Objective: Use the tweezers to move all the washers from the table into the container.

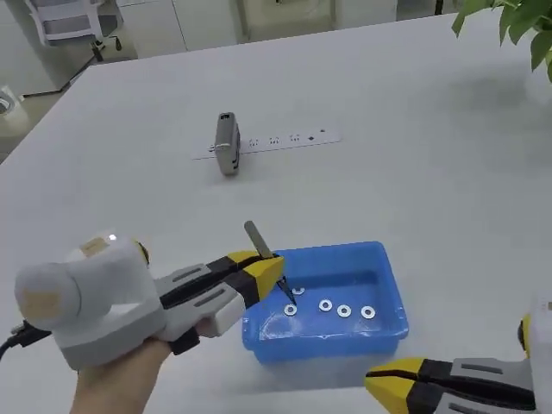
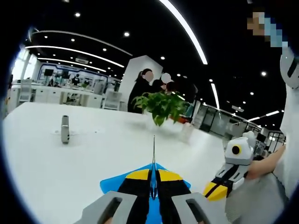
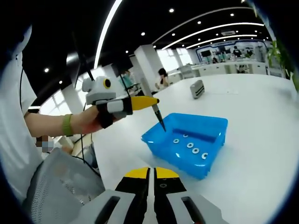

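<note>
Left gripper is clamped on my slim grey metal tweezers, tips dipping into the blue rectangular plastic container. Five small silver ring washers lie on its floor; can't tell if the tips pinch one. My right gripper sits near the container's front wall, jaws pressed together, empty.

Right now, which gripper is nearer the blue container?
Left. The left gripper, shut on the tweezers, is at the blue container's left rim; the right gripper is off its near right corner.
</note>
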